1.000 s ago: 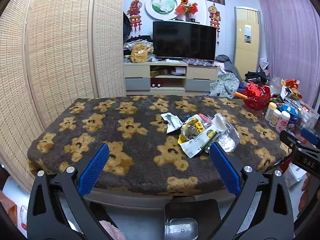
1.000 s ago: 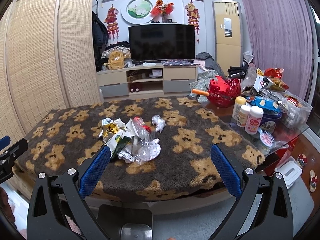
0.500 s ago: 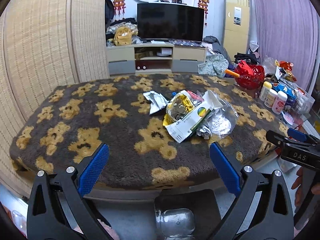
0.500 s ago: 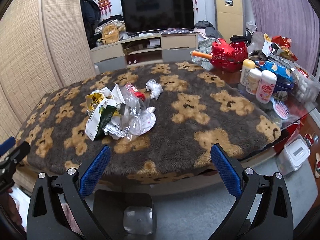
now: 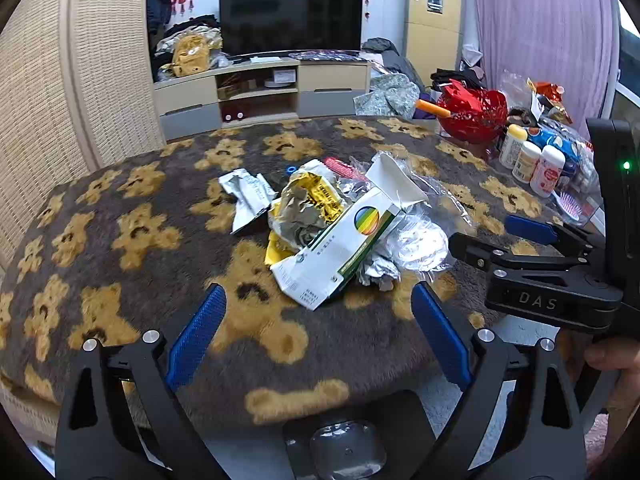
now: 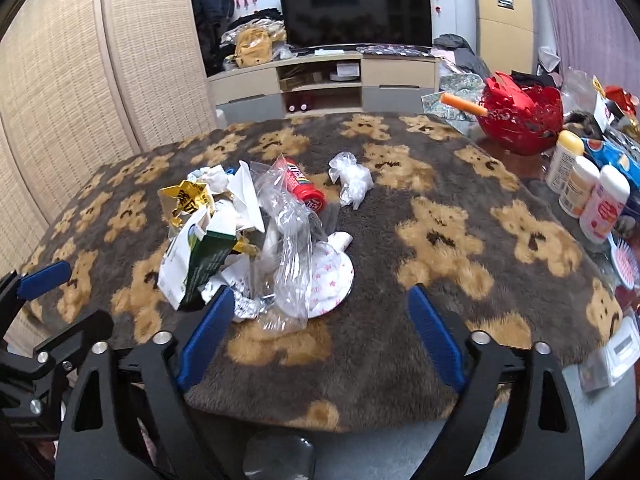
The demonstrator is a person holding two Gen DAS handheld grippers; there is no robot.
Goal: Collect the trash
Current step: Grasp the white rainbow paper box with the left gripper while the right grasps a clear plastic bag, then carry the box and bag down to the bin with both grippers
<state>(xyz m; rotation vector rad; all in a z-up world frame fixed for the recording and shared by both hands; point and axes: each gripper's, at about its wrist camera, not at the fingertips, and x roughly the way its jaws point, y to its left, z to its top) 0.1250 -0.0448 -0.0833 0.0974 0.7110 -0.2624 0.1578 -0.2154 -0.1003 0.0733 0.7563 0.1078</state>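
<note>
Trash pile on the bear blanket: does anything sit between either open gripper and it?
Nothing visible does. Only bare blanket lies between the left gripper and the white carton. The right gripper is already at the clear plastic bag.

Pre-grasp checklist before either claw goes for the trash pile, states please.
1. Left claw open, nothing held: ok.
2. Right claw open, nothing held: ok.
3. Trash pile in reach ahead, white carton nearest the left claw: ok.
4. Stray crumpled plastic wad lies apart from the pile, needs its own pick: not ok.
5. Bin or bag for the trash in view: not ok.
6. Bottles at the table edge stand apart from the pile: ok.
</note>
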